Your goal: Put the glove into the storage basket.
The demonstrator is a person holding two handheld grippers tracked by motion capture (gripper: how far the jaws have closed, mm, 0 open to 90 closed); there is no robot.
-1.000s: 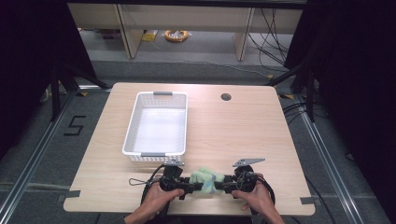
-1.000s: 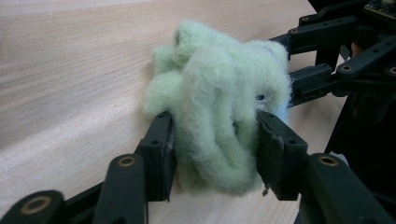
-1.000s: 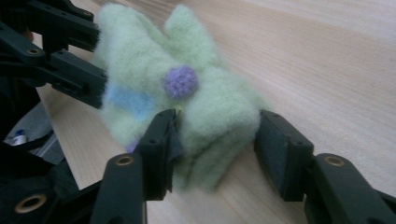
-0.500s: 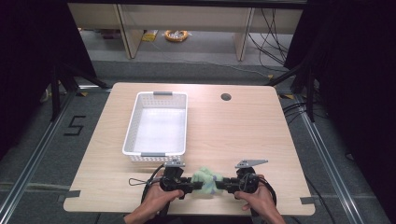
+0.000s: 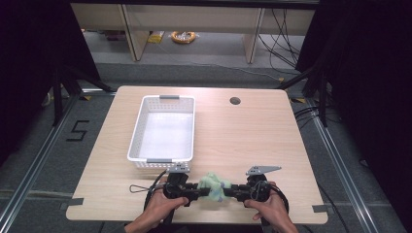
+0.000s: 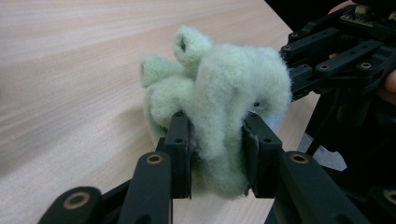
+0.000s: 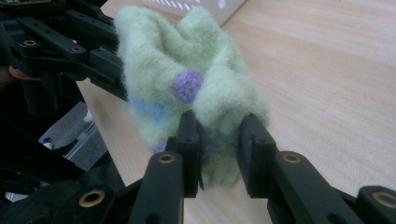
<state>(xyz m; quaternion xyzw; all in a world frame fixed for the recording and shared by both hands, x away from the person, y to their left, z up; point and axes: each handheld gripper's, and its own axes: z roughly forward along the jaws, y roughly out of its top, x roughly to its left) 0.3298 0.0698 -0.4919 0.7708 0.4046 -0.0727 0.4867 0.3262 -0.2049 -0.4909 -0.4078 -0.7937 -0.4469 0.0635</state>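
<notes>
1. White basket (image 5: 165, 128) taken as landmark: it sits on the pale wooden surface (image 5: 252, 136), left of centre, long side running away from the person, and looks empty.
2. Pale green fuzzy cloth (image 5: 213, 185) lies bunched just in front of the basket's near right corner, close to the surface's near edge, held between the two tools.
3. Left tool (image 5: 198, 188), in front of the basket's near end and level with the cloth, comes at the cloth from the left. In the left gripper view the left tool (image 6: 216, 154) has its jaws pinching a thick fold of the cloth (image 6: 219, 93), fleece bulging out between and above them.
4. Right tool (image 5: 228, 189), beyond the basket's right side, meets the cloth from the right. In the right gripper view the right tool (image 7: 219, 149) has its jaws clamped on a lower fold of the cloth (image 7: 187, 70).
5. That same view shows a small purple dot (image 7: 187, 85) and a pale blue patch (image 7: 147, 111) on the fleece.
6. Each gripper view also shows the opposite tool's black linkage pressed against the far side of the cloth.
7. Person's left hand (image 5: 163, 206) and right hand (image 5: 267, 208) grip the tool bodies at the near edge, in front of the basket.
8. Round cable hole (image 5: 235, 101) in the surface, right of the basket's far end.
</notes>
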